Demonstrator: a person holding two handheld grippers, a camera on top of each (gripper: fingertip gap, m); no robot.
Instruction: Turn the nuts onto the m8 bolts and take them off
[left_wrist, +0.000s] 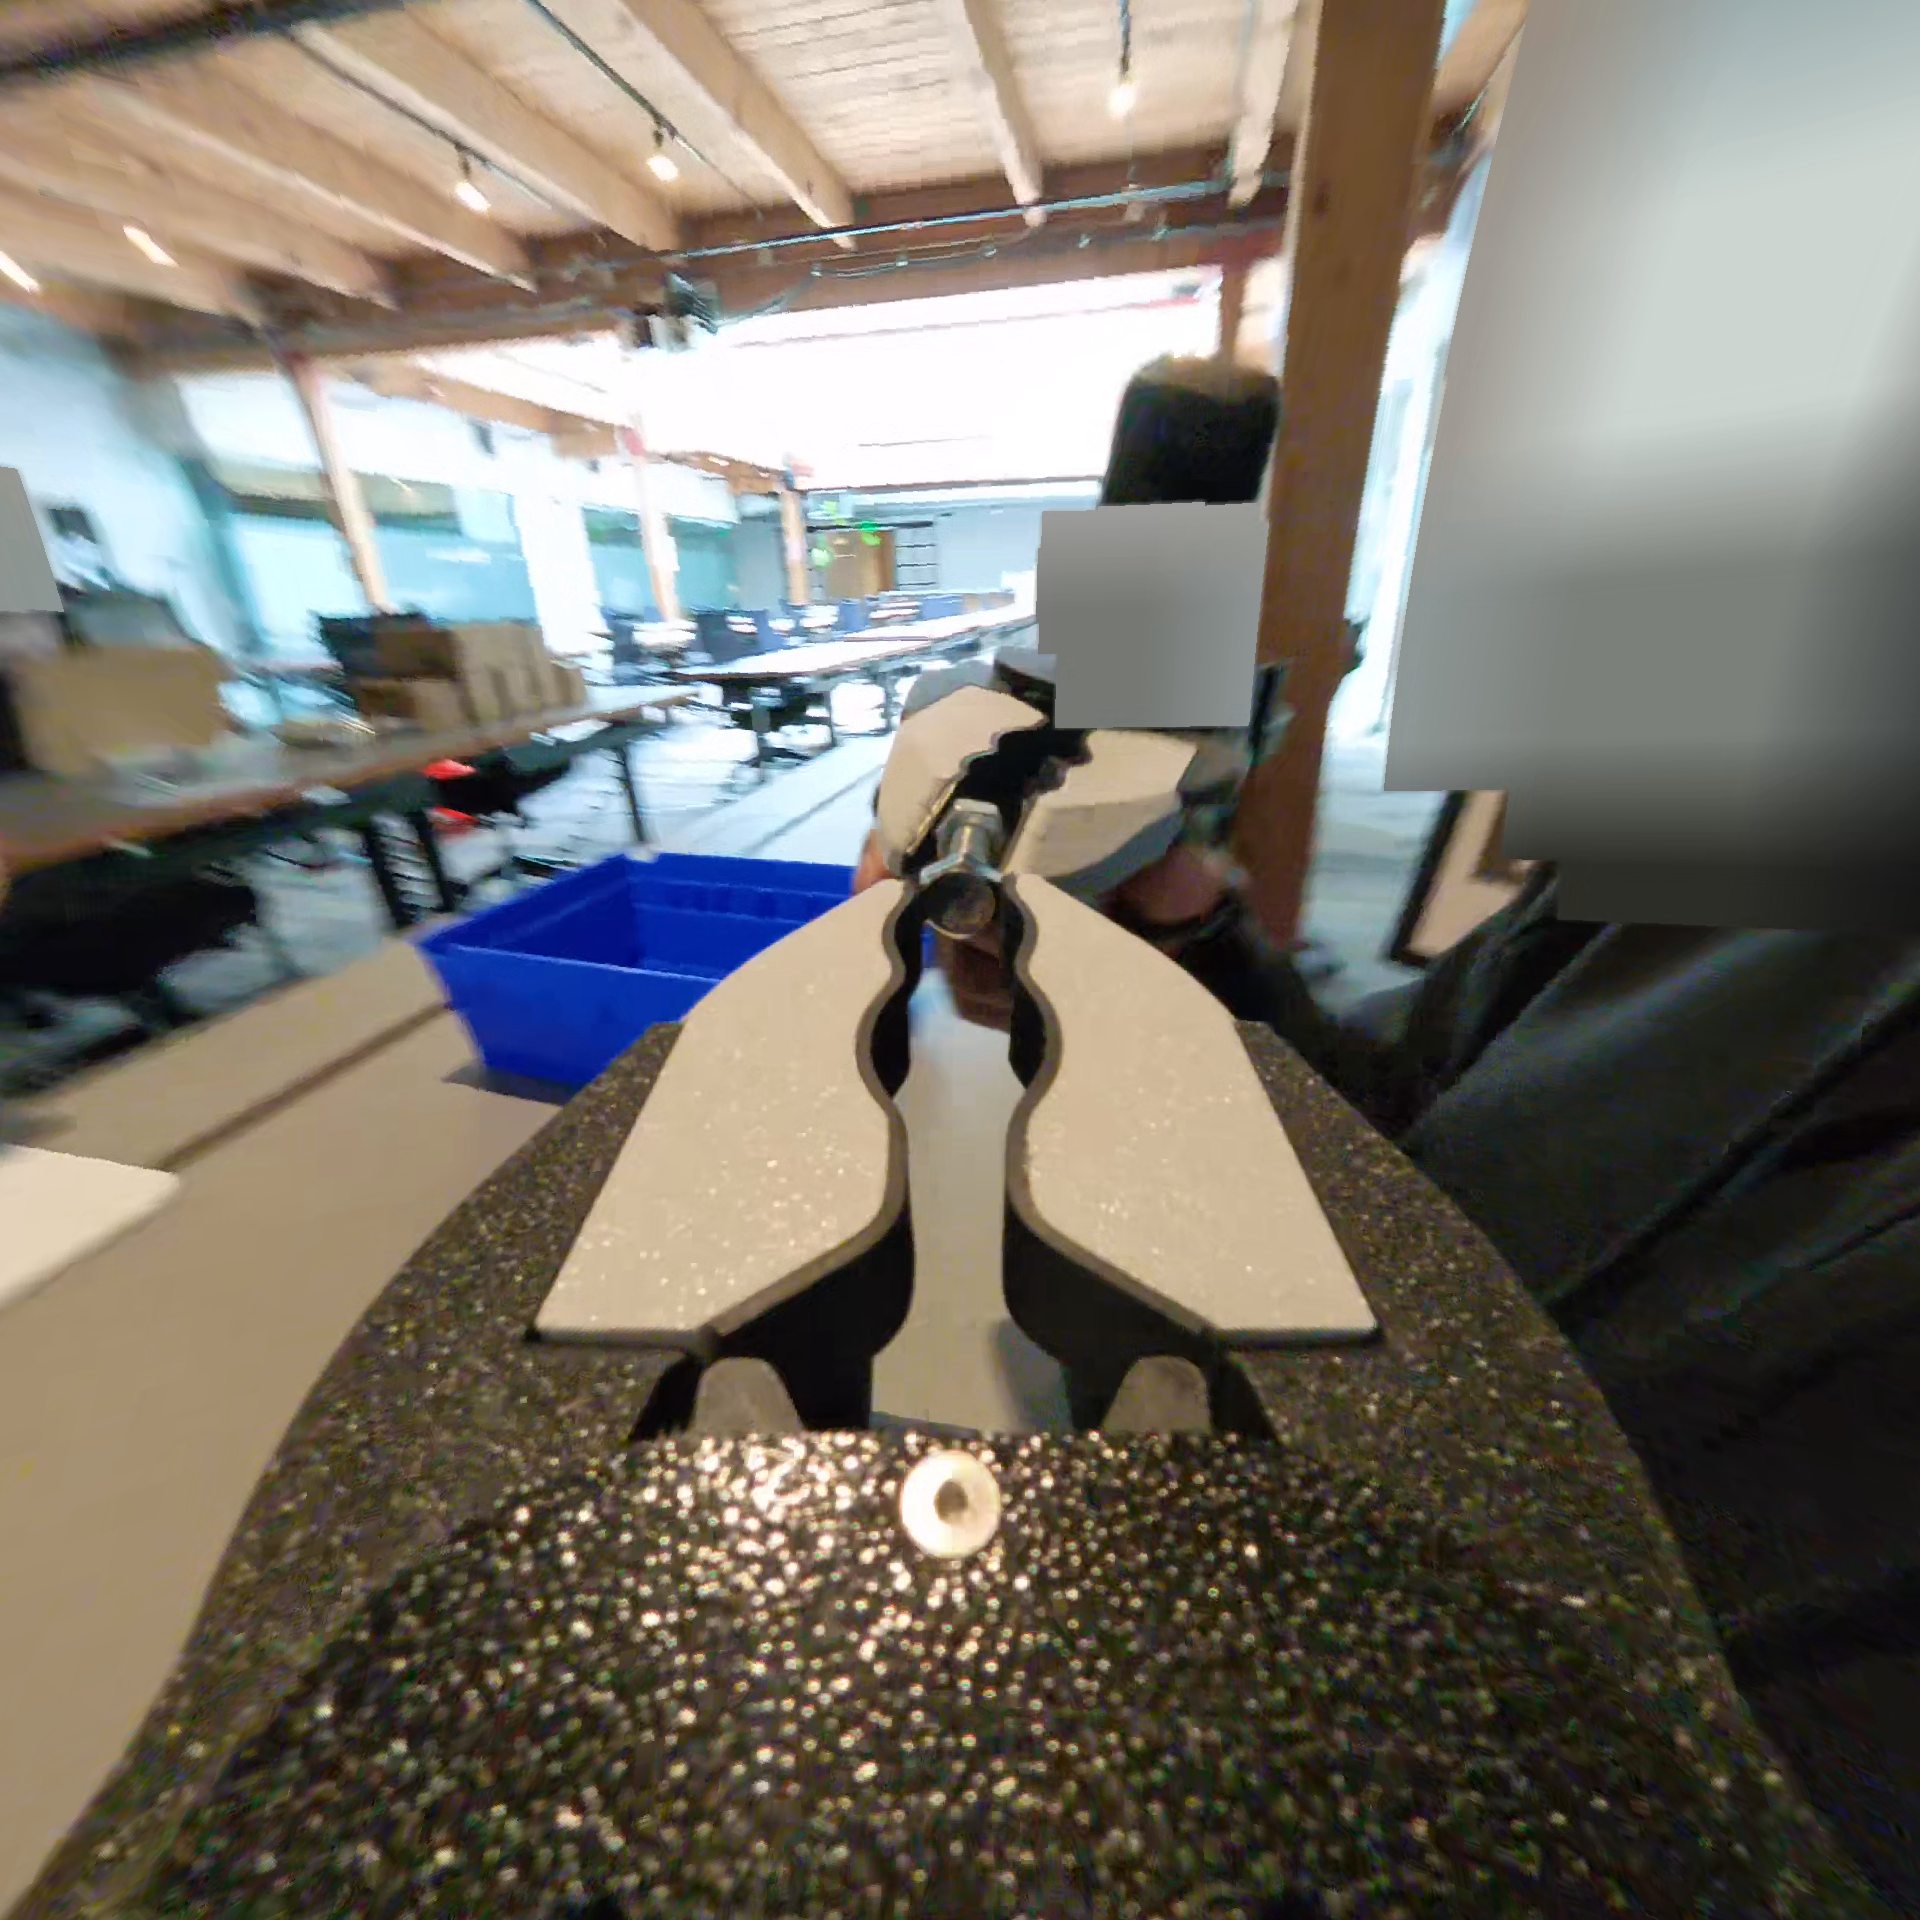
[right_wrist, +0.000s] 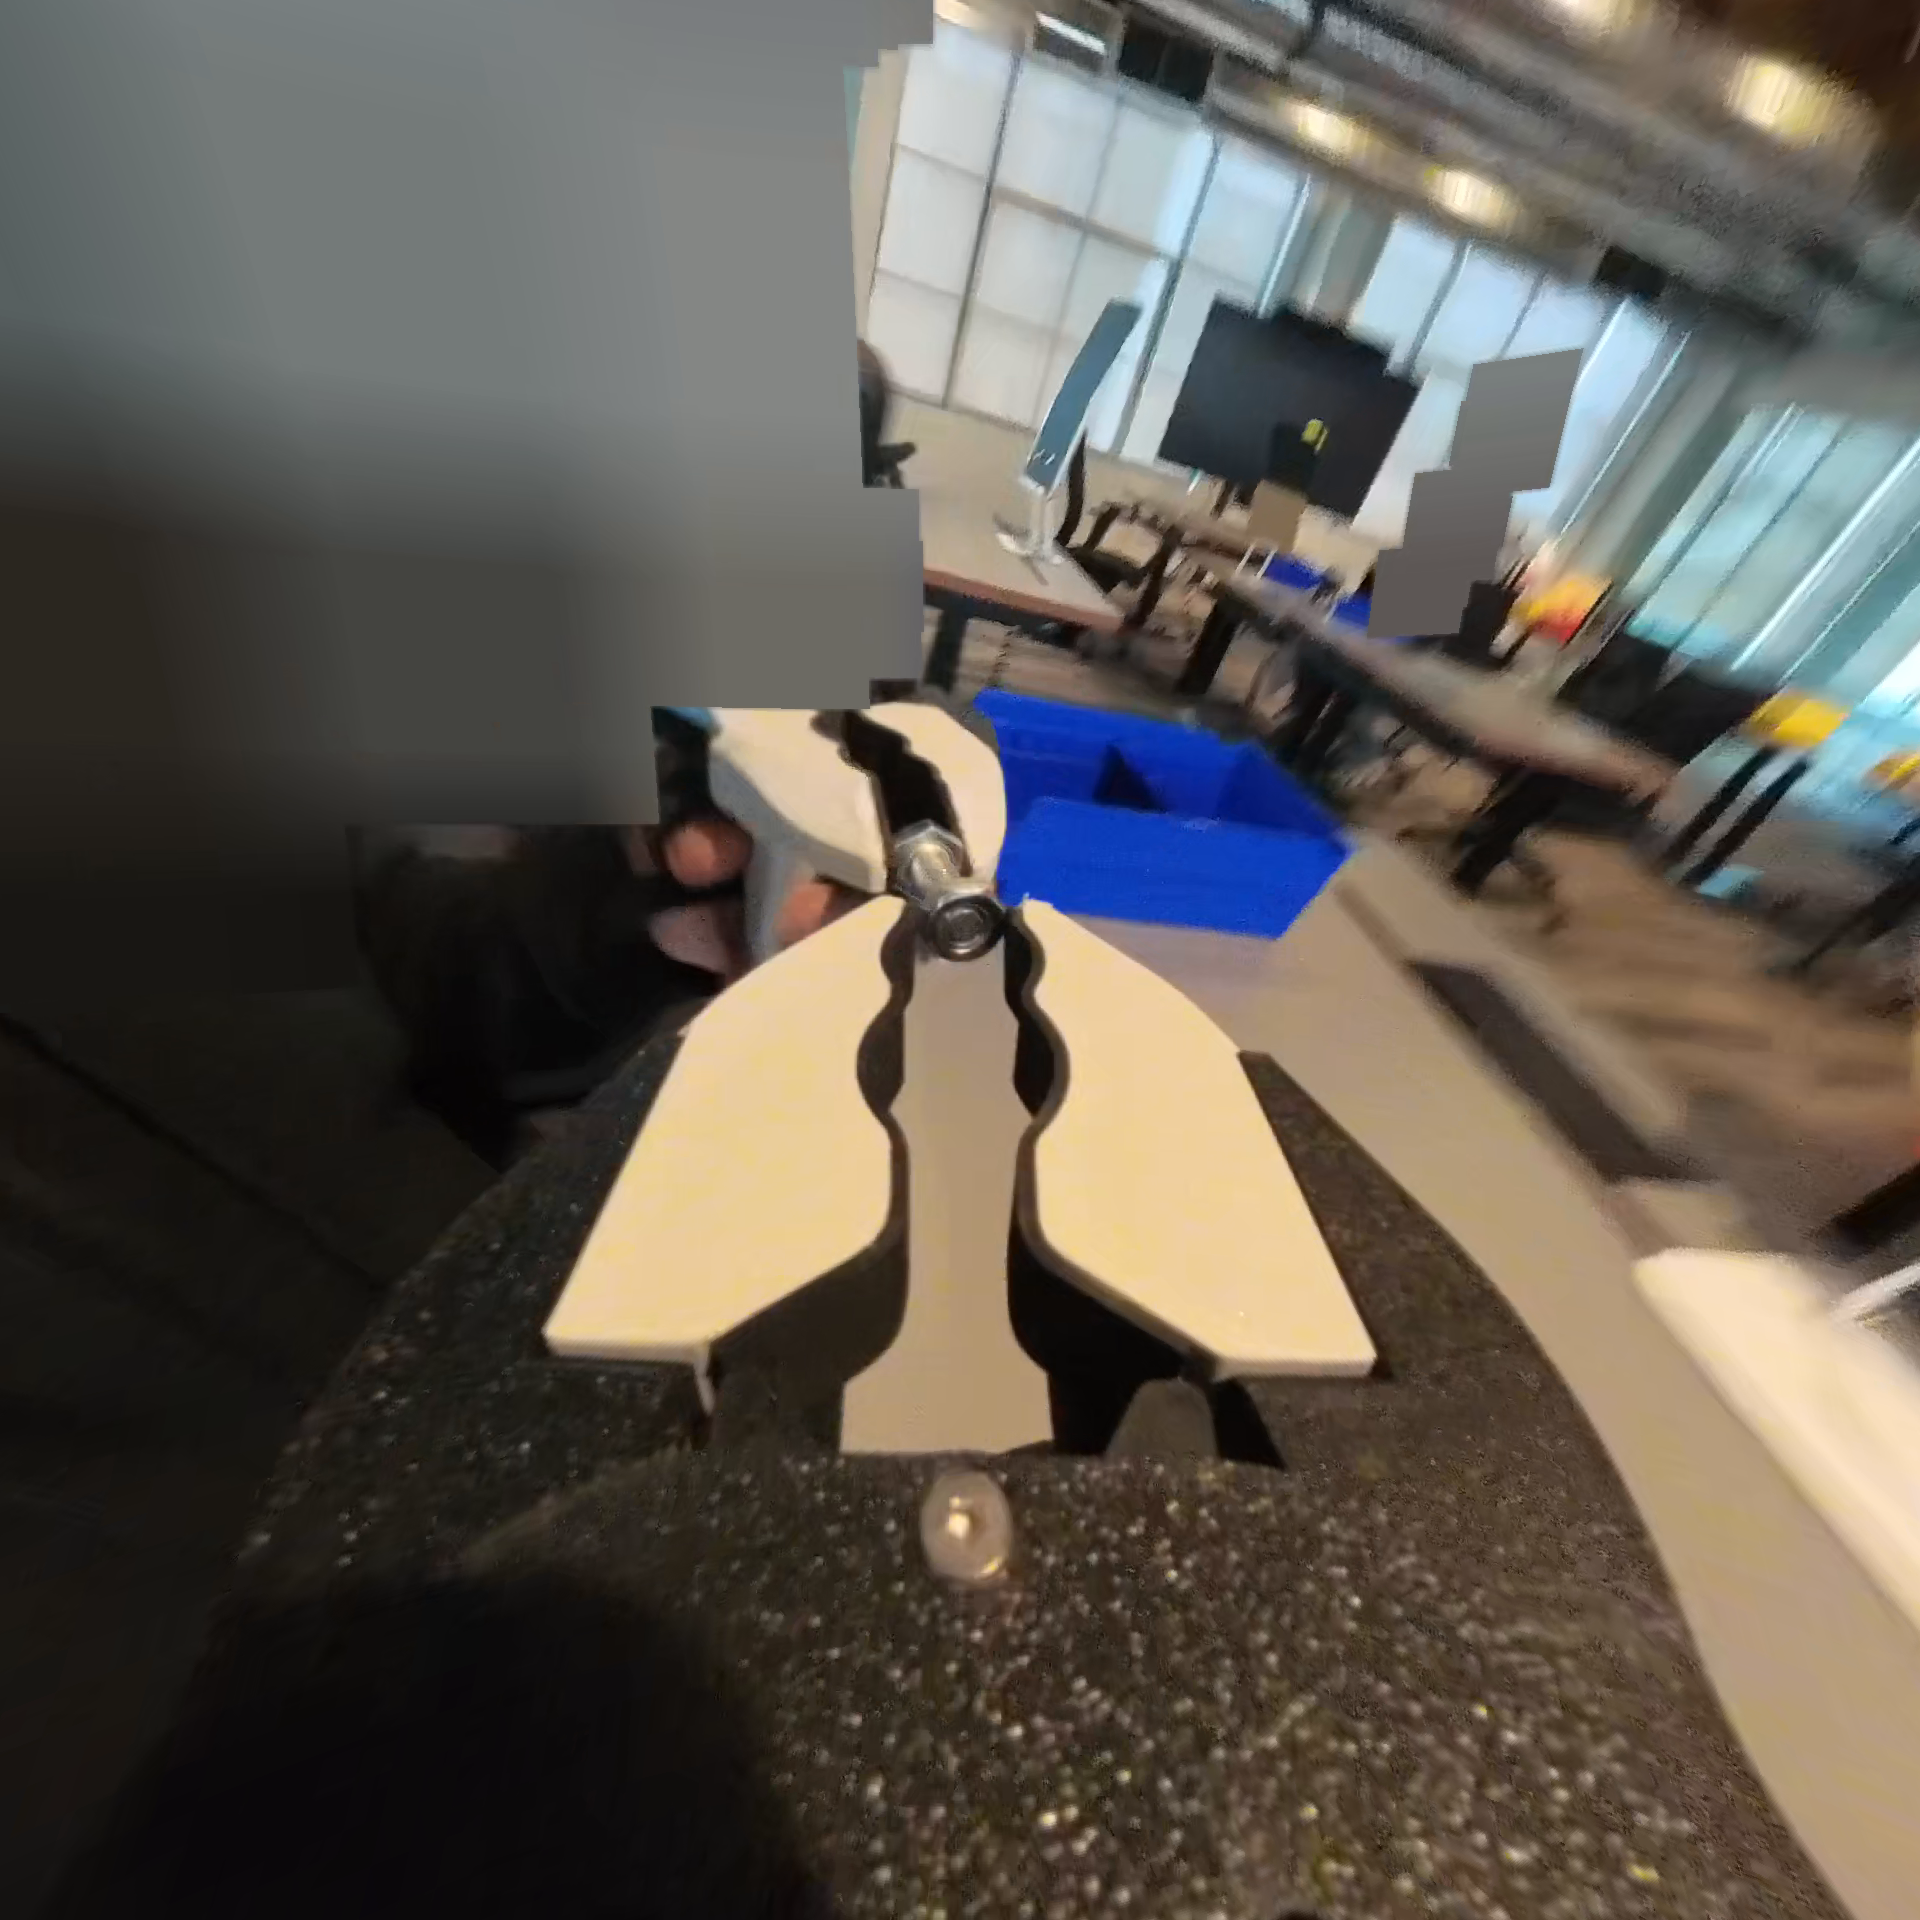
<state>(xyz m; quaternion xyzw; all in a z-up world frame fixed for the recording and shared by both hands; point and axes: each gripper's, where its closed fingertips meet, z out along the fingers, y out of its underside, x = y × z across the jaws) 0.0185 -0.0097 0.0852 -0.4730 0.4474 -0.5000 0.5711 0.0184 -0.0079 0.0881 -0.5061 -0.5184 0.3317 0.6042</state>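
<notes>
above the blue bin (left_wrist: 582, 966), left gripper (left_wrist: 961, 902) pinches one end of the bolt (left_wrist: 966, 847), right gripper (right_wrist: 961, 923) the other; small, rigid, slick steel, best held on hex flats.

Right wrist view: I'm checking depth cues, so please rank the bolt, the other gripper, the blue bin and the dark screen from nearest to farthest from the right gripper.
1. Bolt: clamped at the right gripper fingertips.
2. Left gripper: just beyond, gripping the bolt's far end, slightly left.
3. Blue bin: on the table behind, to the right.
4. Dark screen: far across the room, upper right.
</notes>
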